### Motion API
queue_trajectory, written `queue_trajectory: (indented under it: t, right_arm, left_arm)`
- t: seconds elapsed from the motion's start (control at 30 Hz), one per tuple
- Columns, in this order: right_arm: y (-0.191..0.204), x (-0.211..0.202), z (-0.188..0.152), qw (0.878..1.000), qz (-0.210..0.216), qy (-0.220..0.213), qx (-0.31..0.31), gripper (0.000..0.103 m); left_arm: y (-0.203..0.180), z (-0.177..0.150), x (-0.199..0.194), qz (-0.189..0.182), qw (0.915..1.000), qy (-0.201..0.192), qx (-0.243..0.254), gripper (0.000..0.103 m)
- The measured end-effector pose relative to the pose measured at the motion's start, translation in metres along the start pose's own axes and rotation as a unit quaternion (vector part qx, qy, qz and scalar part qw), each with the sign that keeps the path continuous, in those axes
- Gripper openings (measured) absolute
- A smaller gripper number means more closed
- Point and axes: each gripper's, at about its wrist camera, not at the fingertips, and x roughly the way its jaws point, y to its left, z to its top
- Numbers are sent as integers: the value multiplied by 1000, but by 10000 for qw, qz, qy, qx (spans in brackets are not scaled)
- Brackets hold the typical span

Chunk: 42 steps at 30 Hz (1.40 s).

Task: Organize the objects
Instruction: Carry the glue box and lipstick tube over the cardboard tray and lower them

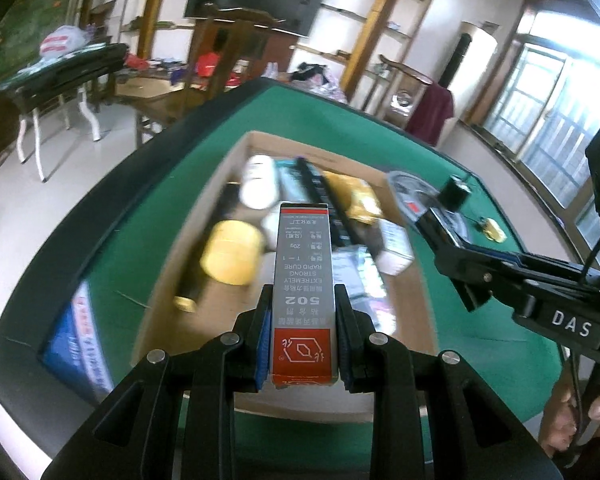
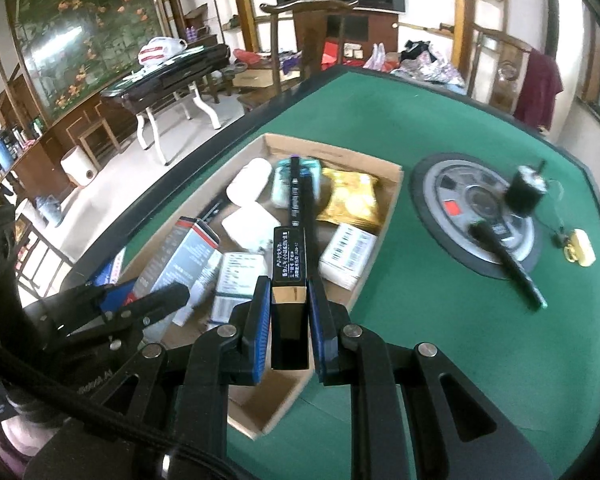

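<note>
My left gripper (image 1: pixel 303 304) is shut on a grey and red 502 glue box (image 1: pixel 303 276) and holds it above the cardboard box (image 1: pixel 416 292) on the green table. My right gripper (image 2: pixel 288 292) is shut on a long black box (image 2: pixel 290 280), also above the cardboard box (image 2: pixel 388 208). The cardboard box holds several items: a yellow roll (image 1: pixel 232 252), white containers (image 1: pixel 258 184), a gold packet (image 2: pixel 352 196), small white cartons (image 2: pixel 348 256). The left gripper with its glue box (image 2: pixel 188 256) shows at the left of the right wrist view. The right gripper (image 1: pixel 452 236) shows at the right of the left wrist view.
A round grey dial (image 2: pixel 480 208) sits in the table (image 2: pixel 440 340) right of the box, with a black cylinder (image 2: pixel 526 192) and a black pen (image 2: pixel 508 264) on it. A yellow keychain (image 2: pixel 580 252) lies farther right. A blue and white packet (image 1: pixel 80 340) lies at the table's left edge.
</note>
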Motion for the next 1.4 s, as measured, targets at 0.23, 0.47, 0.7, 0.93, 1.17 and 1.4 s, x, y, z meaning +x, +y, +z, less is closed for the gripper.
queue_trajectory:
  t: [0.23,0.47,0.7,0.93,1.17,1.4]
  right_arm:
    - [5,40,0,9988,217,395,194,15]
    - [-9,65,10,9967,221,587,518,15]
    - [-22,73,9,9945,207,736,720,15]
    - [-17,64,-8,9943,180,793,684,15]
    - [-18,60,-21,9921,334,925,774,16]
    - [-6,57,-32,9927,254,1010,612,16]
  left_arm:
    - [27,4,22,125,9997,153,-132,23]
    - [29,19,34,231,9995,201,49,23]
    - [27,28,47,175,9992,326,166,23]
    - [13,34,57,197,9984,415,344,23]
    - [14,32,58,278,9981,455,311,23]
    - [23,20,57,511,9965,594,289,23]
